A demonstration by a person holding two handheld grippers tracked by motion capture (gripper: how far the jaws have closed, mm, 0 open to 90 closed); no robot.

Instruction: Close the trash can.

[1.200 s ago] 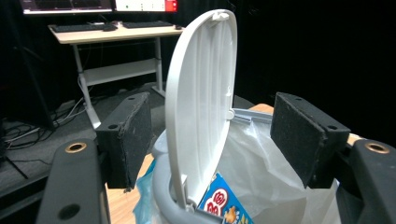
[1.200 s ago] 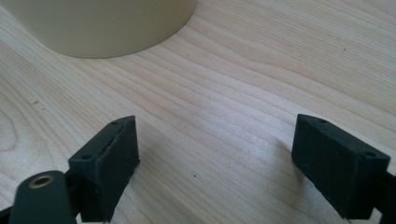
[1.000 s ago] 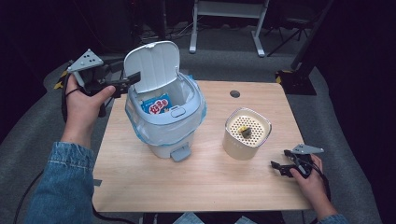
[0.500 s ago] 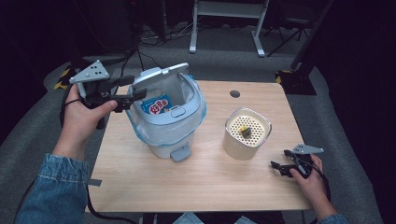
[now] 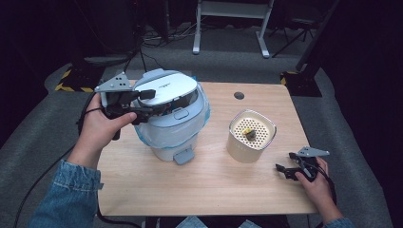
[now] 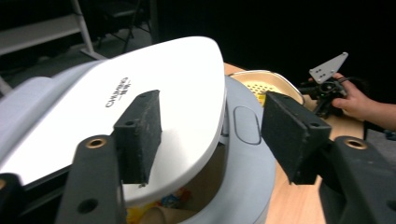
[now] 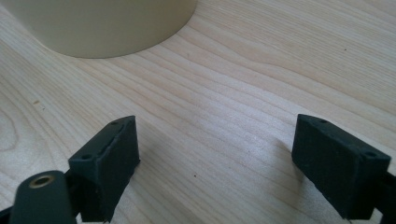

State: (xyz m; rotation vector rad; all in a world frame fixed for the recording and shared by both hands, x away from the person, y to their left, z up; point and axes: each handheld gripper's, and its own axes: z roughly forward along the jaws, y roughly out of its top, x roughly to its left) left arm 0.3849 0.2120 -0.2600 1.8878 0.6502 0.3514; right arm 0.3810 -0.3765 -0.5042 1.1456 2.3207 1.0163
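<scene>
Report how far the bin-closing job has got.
Done: the lid is swung down from upright and almost level over the bin. In hand: the left gripper straddles the lid's edge, its jaws just closing, one pad on top; a gap at the front shows the contents. Left: press the lid fully shut. The right gripper rests open on the table.

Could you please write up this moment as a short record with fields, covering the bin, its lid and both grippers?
work in hand: closing the white lid of the pale blue bin
lid: tilted low over the bin, a gap left at the front
left gripper: at the lid's edge, jaws have just been closing, lid between them
bin contents: colourful packaging seen under the lid
right gripper: open, resting on the wooden table
cream container: upright, perforated top, right of the bin
</scene>
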